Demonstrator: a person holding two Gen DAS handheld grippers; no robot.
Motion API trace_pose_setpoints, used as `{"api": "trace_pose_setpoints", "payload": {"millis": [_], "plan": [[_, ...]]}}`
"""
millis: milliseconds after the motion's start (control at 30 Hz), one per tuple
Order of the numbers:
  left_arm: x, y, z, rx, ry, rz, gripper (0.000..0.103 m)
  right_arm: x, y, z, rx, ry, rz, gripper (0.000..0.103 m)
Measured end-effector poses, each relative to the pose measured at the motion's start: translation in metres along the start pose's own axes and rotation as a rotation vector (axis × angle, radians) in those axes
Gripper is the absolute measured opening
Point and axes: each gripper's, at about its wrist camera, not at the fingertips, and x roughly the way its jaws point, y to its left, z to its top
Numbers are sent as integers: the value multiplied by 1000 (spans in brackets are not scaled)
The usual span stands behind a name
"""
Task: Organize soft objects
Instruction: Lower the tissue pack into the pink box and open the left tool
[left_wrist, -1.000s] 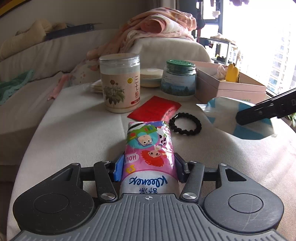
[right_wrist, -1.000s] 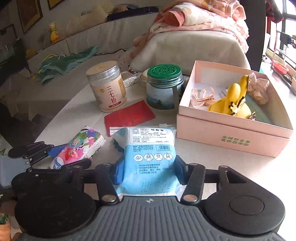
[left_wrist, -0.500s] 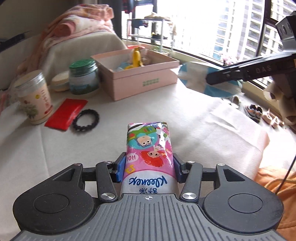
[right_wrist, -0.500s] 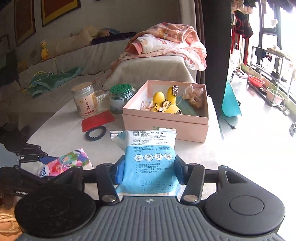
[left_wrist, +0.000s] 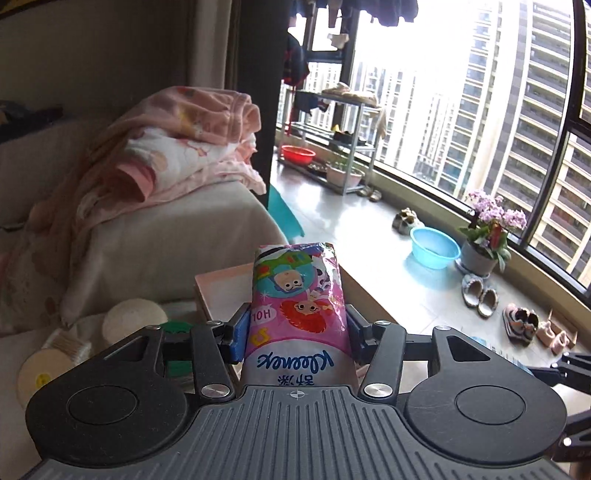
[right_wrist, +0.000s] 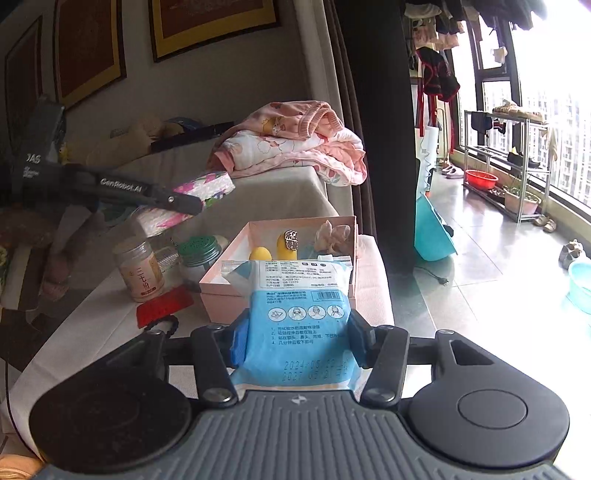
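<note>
Here the white-draped worktop (right_wrist: 92, 325) carries, from largest to smallest, an open pink box (right_wrist: 236, 284) with yellow toys and a scrunchie inside, a pale jar (right_wrist: 142, 271), a green-lidded jar (right_wrist: 199, 253), a flat red packet (right_wrist: 164, 306) and a black bracelet (right_wrist: 166, 326). The right hand-held gripper (right_wrist: 295, 334) is clamped on a blue face-mask pack (right_wrist: 299, 325), held up in front of the box's near wall. The left hand-held gripper (left_wrist: 295, 326) grips a pink tissue pack (left_wrist: 299, 295), raised above the jars and box.
</note>
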Motion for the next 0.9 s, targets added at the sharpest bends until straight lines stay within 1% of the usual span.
{"api": "trace_pose_setpoints", "payload": {"millis": [33,100,133,167,200,233,267,333,367,400,433,500,533,600,667,700,733,800,833,900], "plan": [[26,6,12,-45,42,-39,57,6,-1,1,1,10,0,52],[75,21,19,-130,122,-97,59,15,-7,0,2,35,-8,52],[99,27,16,-156,169,-94,59,20,-9,0,4,48,-15,52],[119,31,13,-163,212,-66,61,26,-13,2,9,66,-24,52],[131,34,10,-168,220,-48,69,30,-16,3,13,82,-35,52],[136,37,7,-170,193,-44,72,34,-19,4,14,92,-42,52],[136,40,7,-172,162,-42,73,39,-22,6,12,102,-51,52],[131,43,9,-166,118,-6,67,46,-26,12,2,115,-66,52],[125,46,11,-176,81,24,64,51,-27,15,0,119,-70,52],[115,52,12,-206,32,26,64,54,-27,19,0,120,-72,52],[107,57,13,-229,1,5,64,57,-27,25,5,115,-62,52],[86,66,16,-258,-40,-72,64,59,-29,41,23,95,-29,52],[78,67,15,-249,-41,-86,64,61,-29,50,29,87,-18,52],[56,61,10,-180,-29,-92,64,71,-28,80,25,70,13,52],[38,57,-2,-117,-20,-99,64,90,-25,111,6,68,31,52],[29,54,-10,-91,-14,-104,64,105,-23,127,0,75,23,52],[20,54,-19,-80,-9,-108,64,122,-22,141,-4,90,12,52],[5,55,-40,-72,11,-120,64,160,-21,157,-1,130,-20,52],[-3,56,-51,-69,23,-126,64,184,-21,162,13,170,-43,52],[-14,56,-74,-58,51,-132,64,225,-18,158,37,253,-66,52]]}}
